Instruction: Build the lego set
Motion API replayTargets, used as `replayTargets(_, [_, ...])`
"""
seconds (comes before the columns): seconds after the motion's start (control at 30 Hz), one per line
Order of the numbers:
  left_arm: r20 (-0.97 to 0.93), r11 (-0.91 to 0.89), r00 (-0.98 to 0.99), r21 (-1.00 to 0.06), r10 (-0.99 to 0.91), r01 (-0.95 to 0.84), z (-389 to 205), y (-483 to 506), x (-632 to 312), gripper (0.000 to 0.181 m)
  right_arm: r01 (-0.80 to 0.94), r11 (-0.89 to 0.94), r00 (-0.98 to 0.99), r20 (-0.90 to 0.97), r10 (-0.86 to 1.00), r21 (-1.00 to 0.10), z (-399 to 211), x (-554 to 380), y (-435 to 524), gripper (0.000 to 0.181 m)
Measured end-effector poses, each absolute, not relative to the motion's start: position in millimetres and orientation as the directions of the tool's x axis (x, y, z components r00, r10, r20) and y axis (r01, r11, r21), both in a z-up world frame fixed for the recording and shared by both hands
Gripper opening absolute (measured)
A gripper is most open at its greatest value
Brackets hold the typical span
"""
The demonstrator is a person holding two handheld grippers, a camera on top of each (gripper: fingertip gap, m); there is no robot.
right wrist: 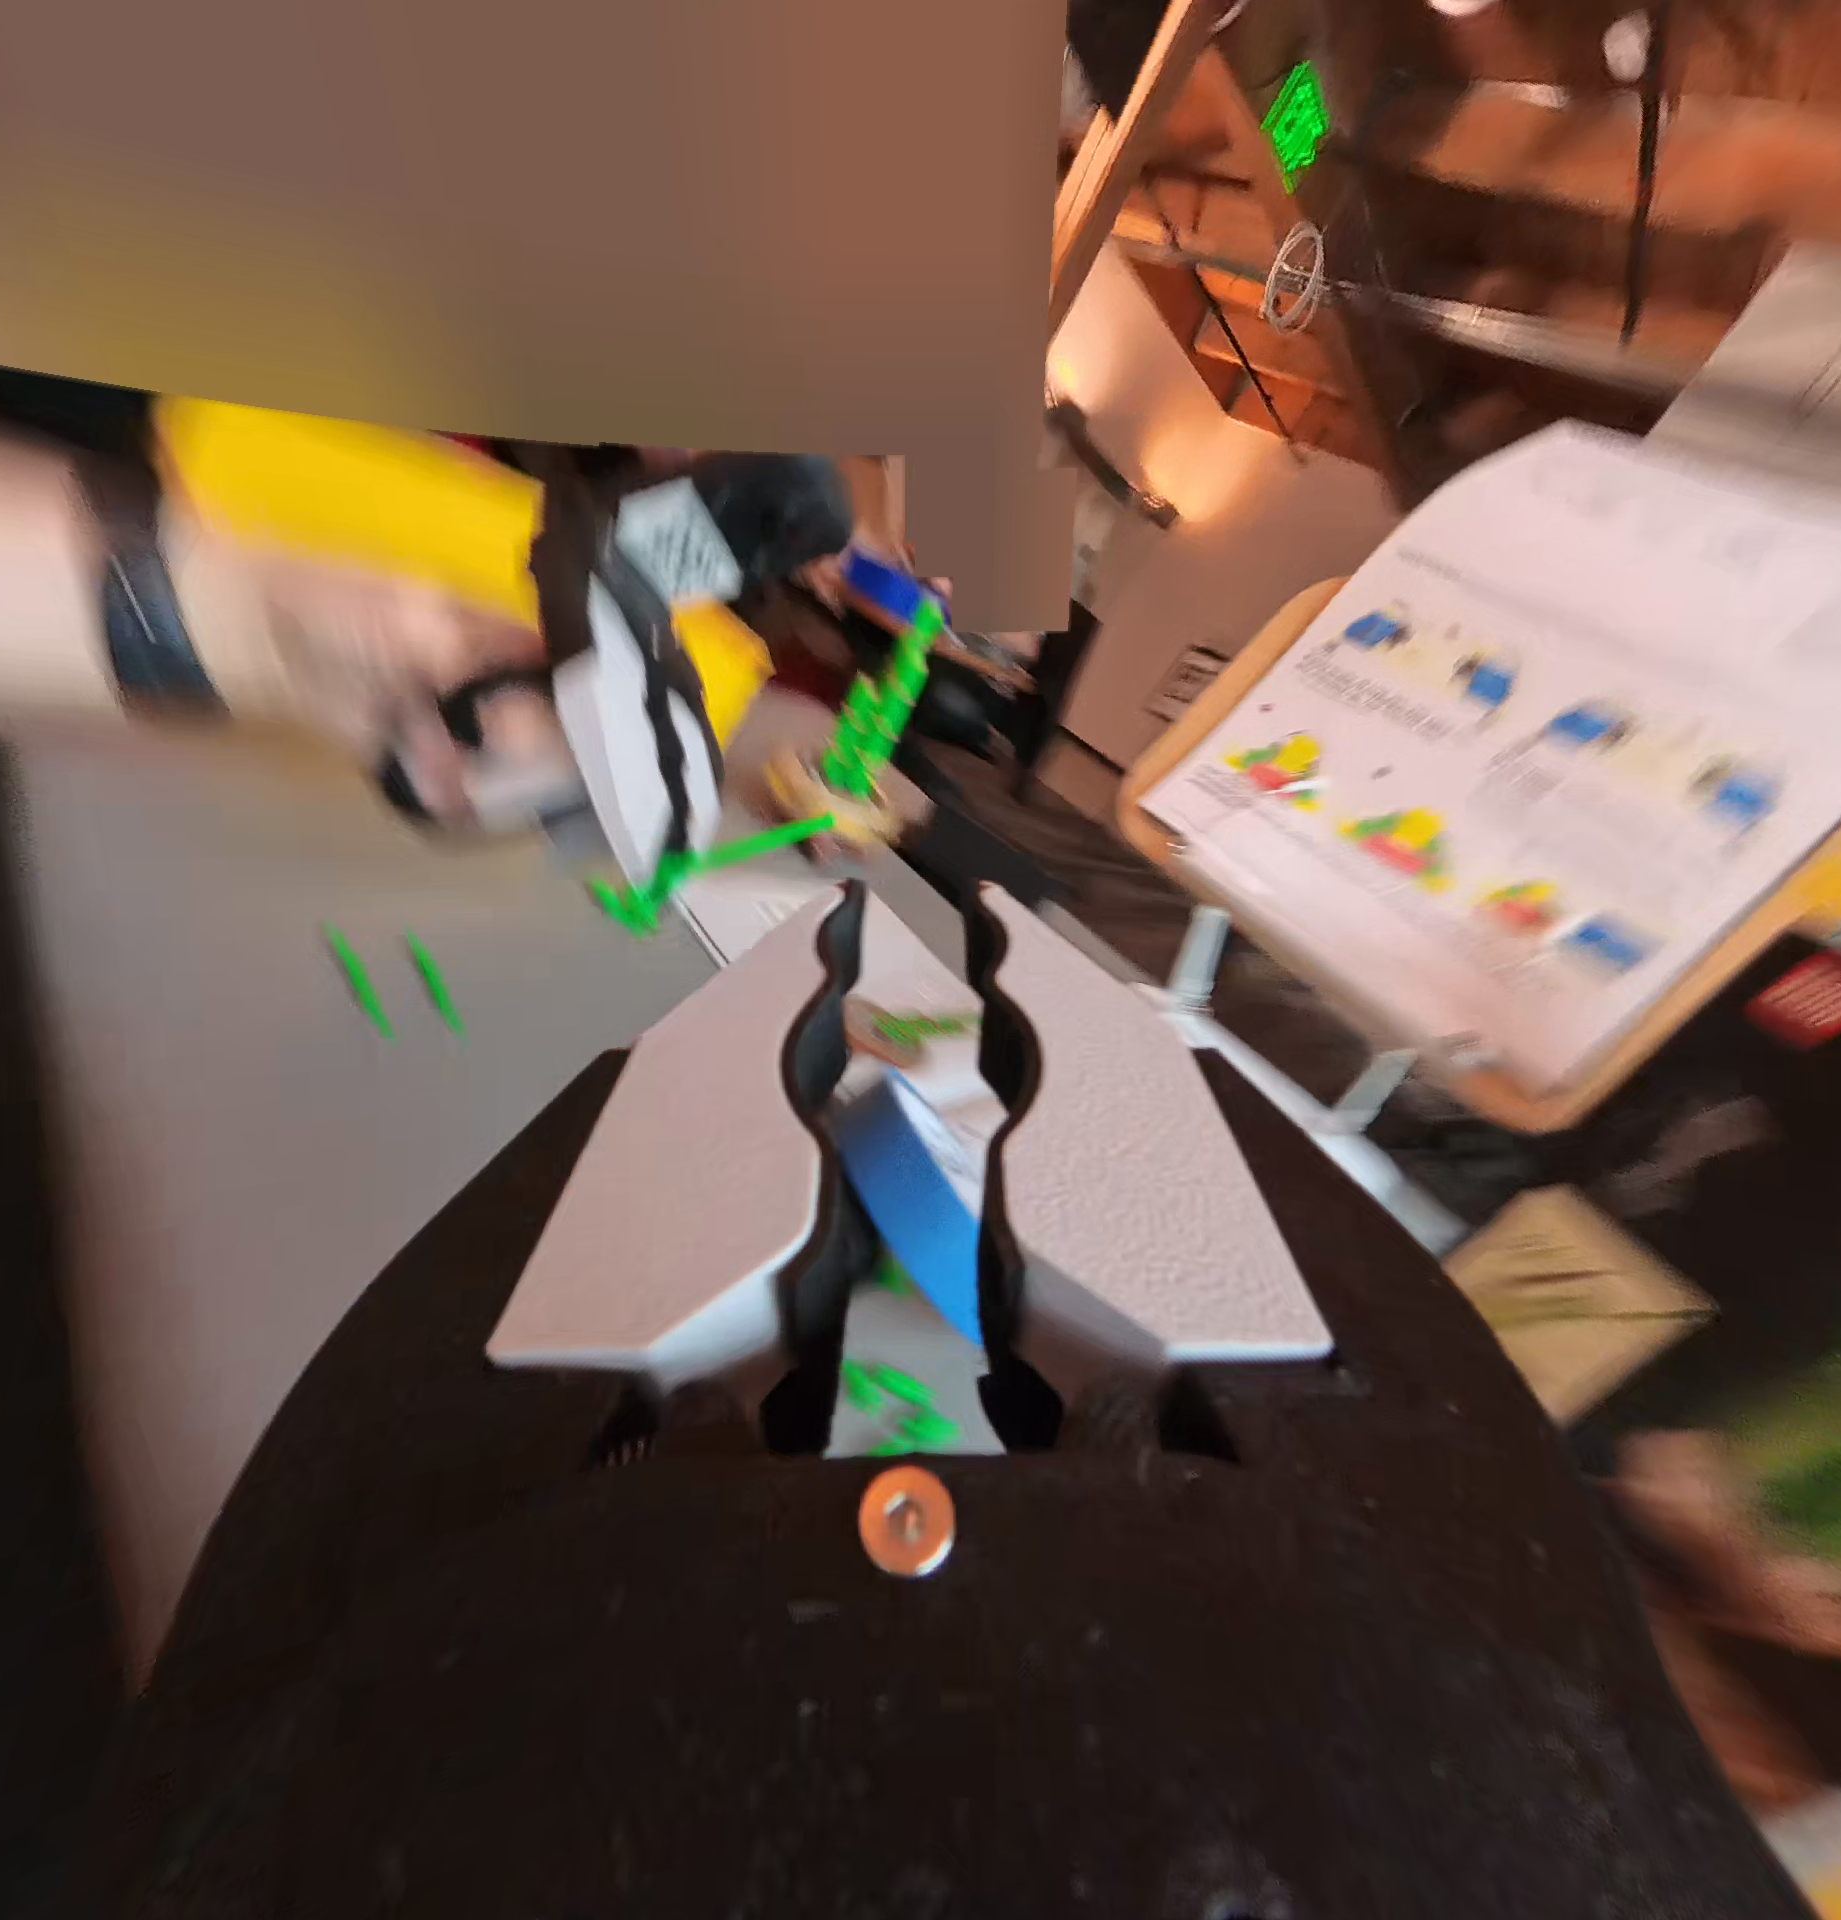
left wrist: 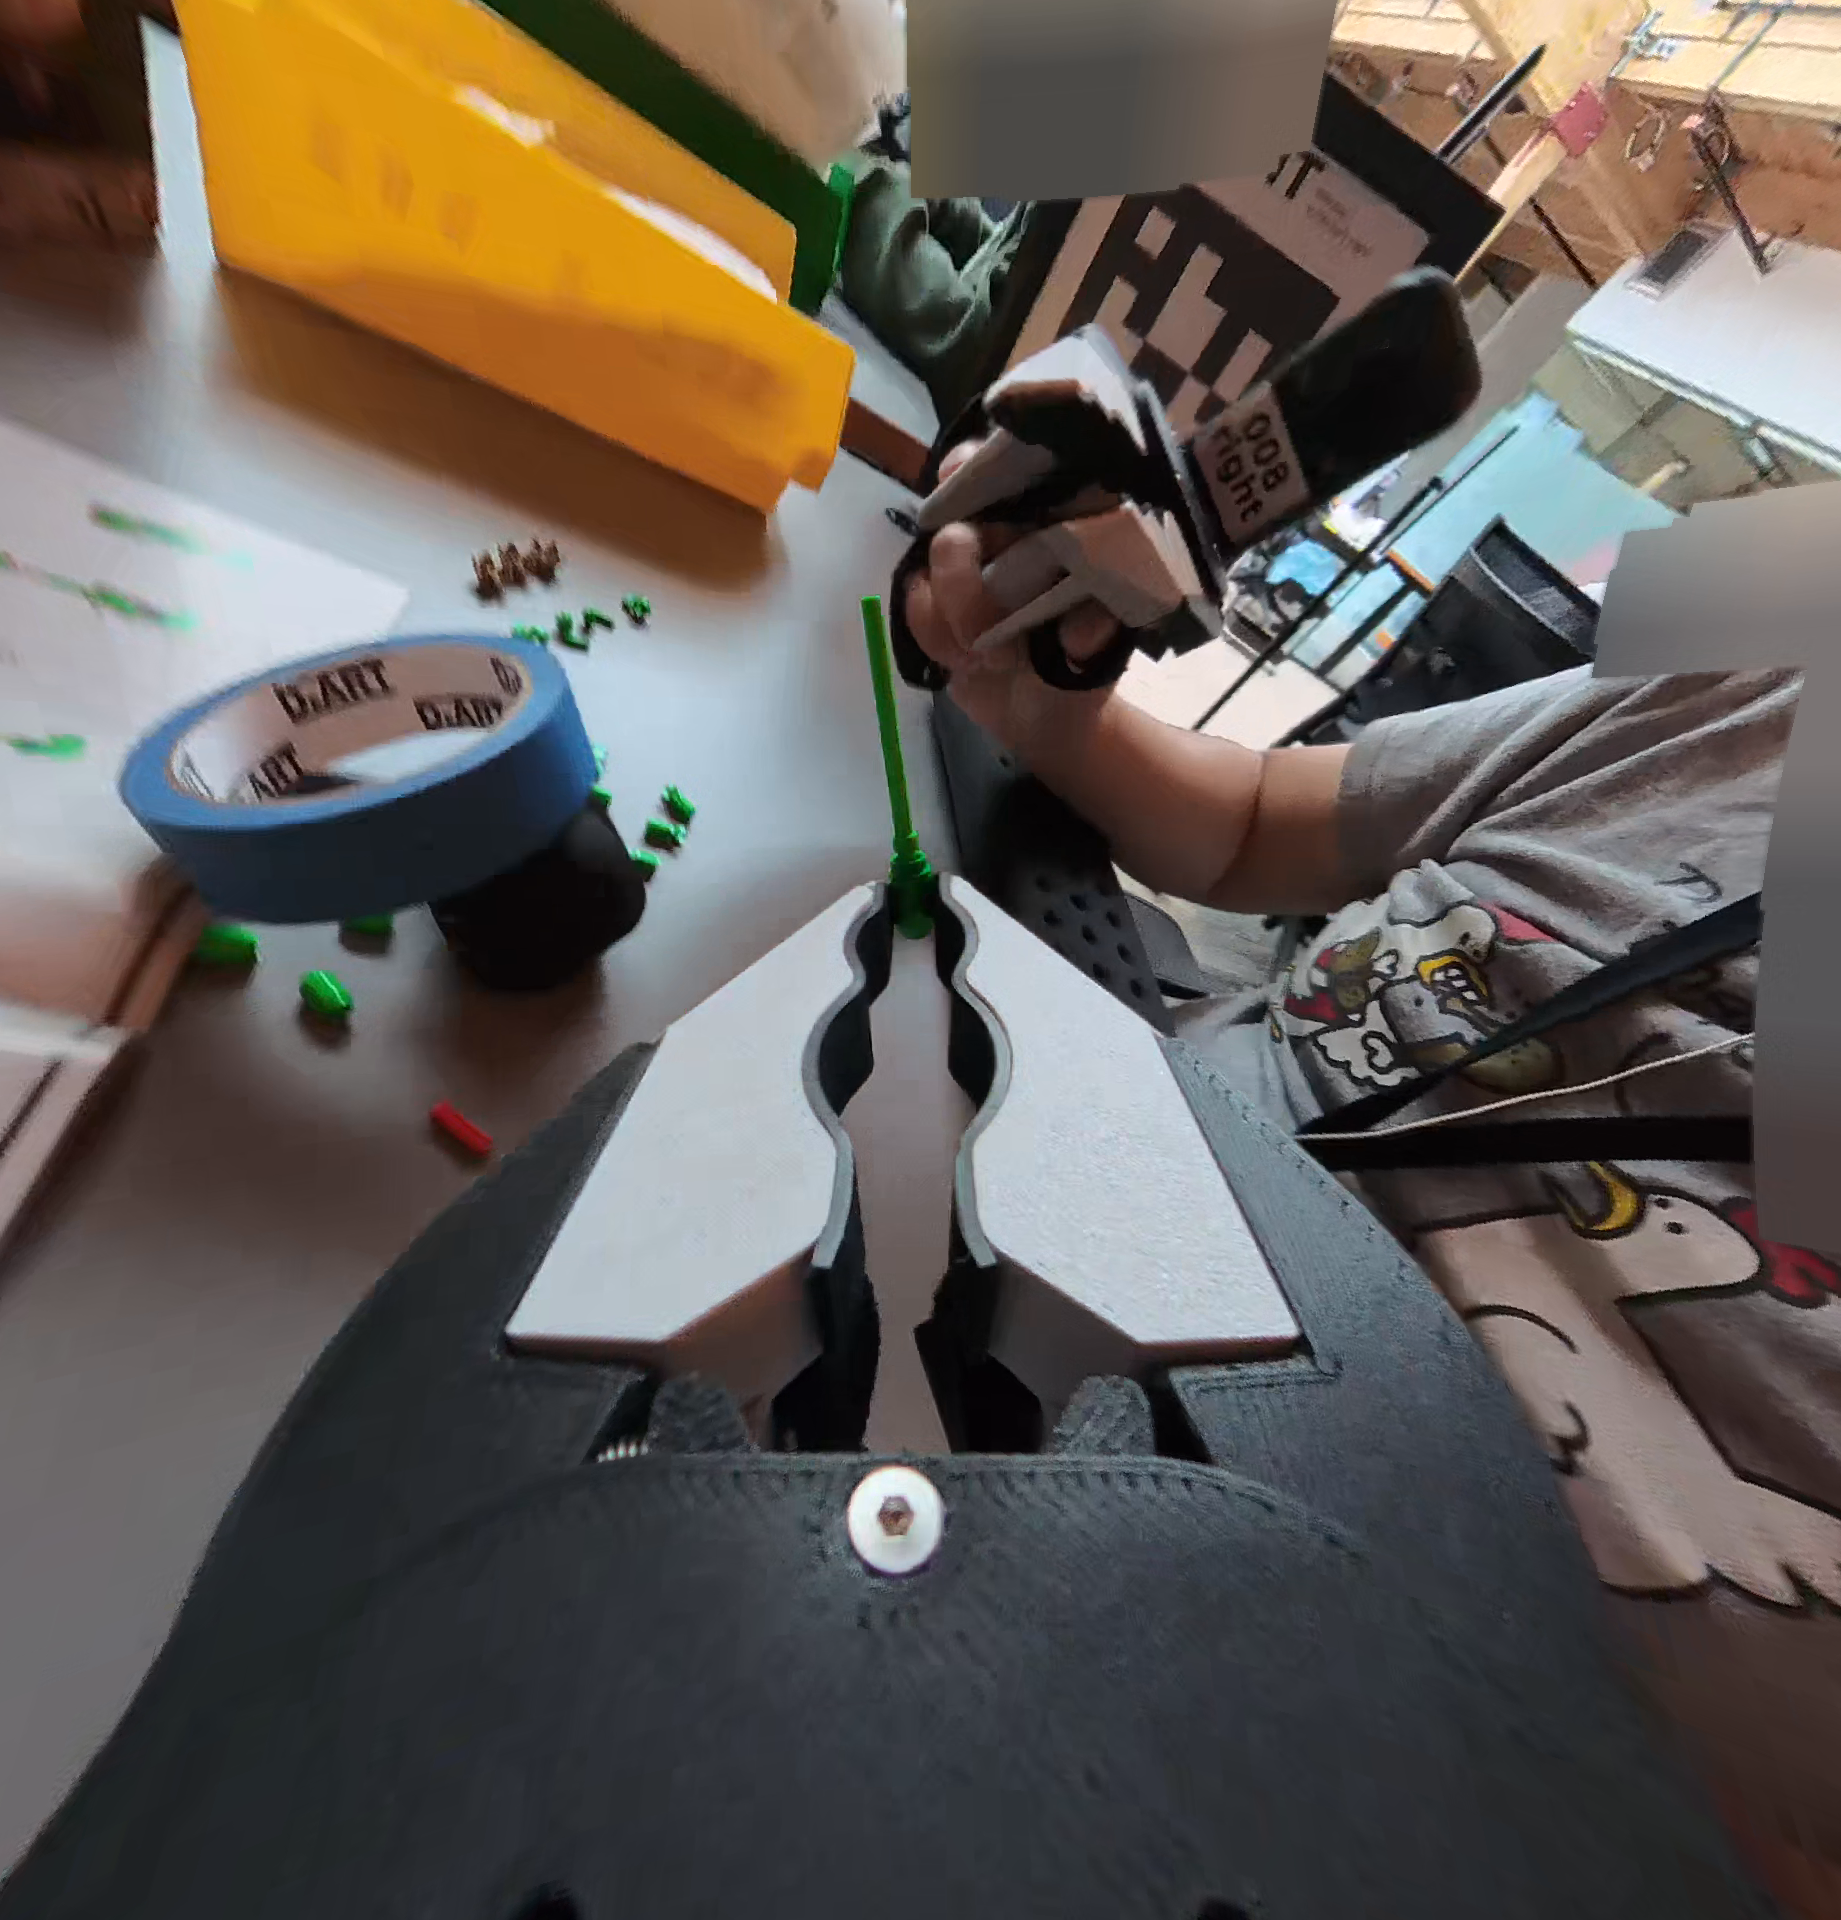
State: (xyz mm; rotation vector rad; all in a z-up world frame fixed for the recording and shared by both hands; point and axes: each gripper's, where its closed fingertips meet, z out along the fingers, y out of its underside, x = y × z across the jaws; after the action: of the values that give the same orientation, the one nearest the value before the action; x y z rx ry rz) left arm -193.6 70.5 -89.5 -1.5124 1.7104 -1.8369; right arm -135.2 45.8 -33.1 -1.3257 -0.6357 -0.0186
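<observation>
In the left wrist view, a slim green lego rod [left wrist: 888, 769] is clamped by its knobbed base at the tips of the left hand-held gripper [left wrist: 911, 902], its shaft pointing away along the fingers. Beyond the tips, on the grey worktop [left wrist: 272, 1195], a roll of blue tape [left wrist: 360, 774] is seen leaning on a black object, with small green lego pieces [left wrist: 326, 992] and a red piece [left wrist: 461, 1129] scattered around it. Farther off, a yellow bin [left wrist: 500, 239] is set. The right hand-held gripper [left wrist: 957, 561] is held raised to the right. In the blurred right wrist view, the right hand-held gripper [right wrist: 916, 899] is seen slightly parted, nothing between its fingers. An open instruction booklet [right wrist: 1539, 748] is propped to the right.
</observation>
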Motion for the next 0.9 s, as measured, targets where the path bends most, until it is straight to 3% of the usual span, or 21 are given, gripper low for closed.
replayTargets(0.13, [0.435, -0.27, -0.471, -0.886, -0.767, -0.378, -80, 66, -187, 0.005, 0.05, 0.159, 0.841, 0.127, 0.526, -0.986, -19, -136, 54, 0.033])
replayTargets(0.4, [0.431, -0.299, -0.455, -0.894, -0.779, -0.334, -75, 76, -188, 0.005, -0.107, -0.261, 0.646, -0.266, 0.715, -0.959, -31, -163, 102, 0.032])
replayTargets(0.6, [0.444, -0.324, -0.453, -0.891, -0.773, -0.319, -69, 81, -191, 0.005, -0.142, -0.413, 0.445, -0.43, 0.785, -0.9, -41, -189, 104, 0.025])
replayTargets(0.73, [0.453, -0.318, -0.461, -0.884, -0.763, -0.342, -70, 78, -192, 0.005, -0.146, -0.436, 0.417, -0.455, 0.787, -0.888, -50, -195, 102, 0.017])
replayTargets(0.8, [0.451, -0.31, -0.464, -0.884, -0.762, -0.351, -72, 76, -191, 0.005, -0.155, -0.43, 0.413, -0.454, 0.789, -0.889, -51, -196, 101, 0.001])
replayTargets(0.9, [0.44, -0.308, -0.447, -0.889, -0.779, -0.338, -73, 78, -189, 0.005, -0.193, -0.439, 0.415, -0.479, 0.774, -0.877, -52, -194, 101, 0.001])
